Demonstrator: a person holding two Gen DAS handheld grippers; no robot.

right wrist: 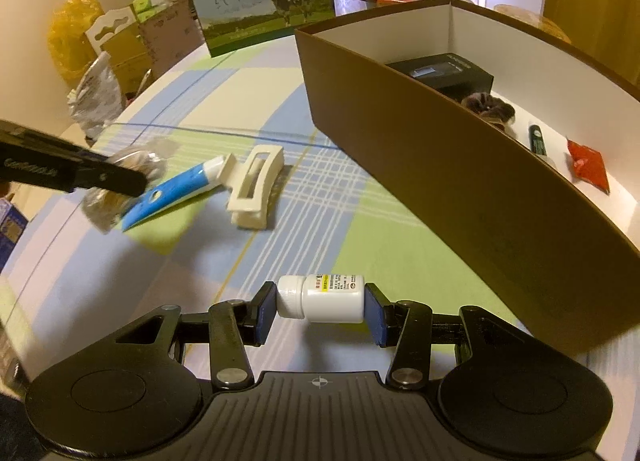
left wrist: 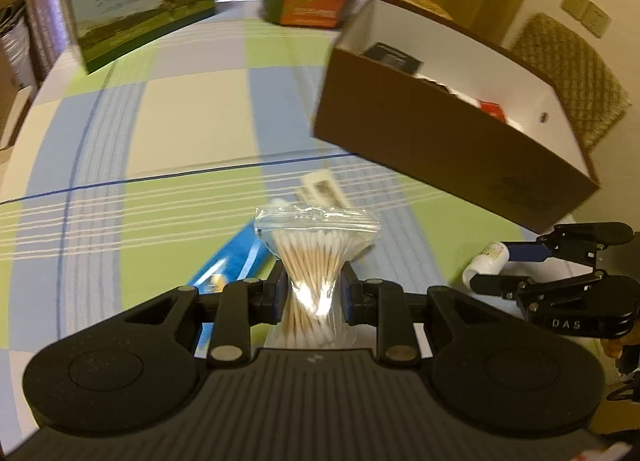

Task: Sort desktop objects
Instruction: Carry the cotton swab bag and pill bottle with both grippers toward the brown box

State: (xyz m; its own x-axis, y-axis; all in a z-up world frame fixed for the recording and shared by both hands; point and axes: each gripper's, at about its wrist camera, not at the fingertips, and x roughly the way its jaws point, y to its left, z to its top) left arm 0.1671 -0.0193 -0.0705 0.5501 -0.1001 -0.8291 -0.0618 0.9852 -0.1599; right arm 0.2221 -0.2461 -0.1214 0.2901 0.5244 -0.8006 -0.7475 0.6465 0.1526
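My right claw is clenched end to end on the white pill bottle, long axis crosswise, the brown box just to its right and nearer than to my left claw, which pinches the cotton-swab bag, probably lifted clear of the table.

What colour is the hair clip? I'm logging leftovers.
Cream-white hair clip, clearest in the right wrist view.

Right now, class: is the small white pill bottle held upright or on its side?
On its side: the small white pill bottle lies horizontal between the right tongs, cap pointing left.
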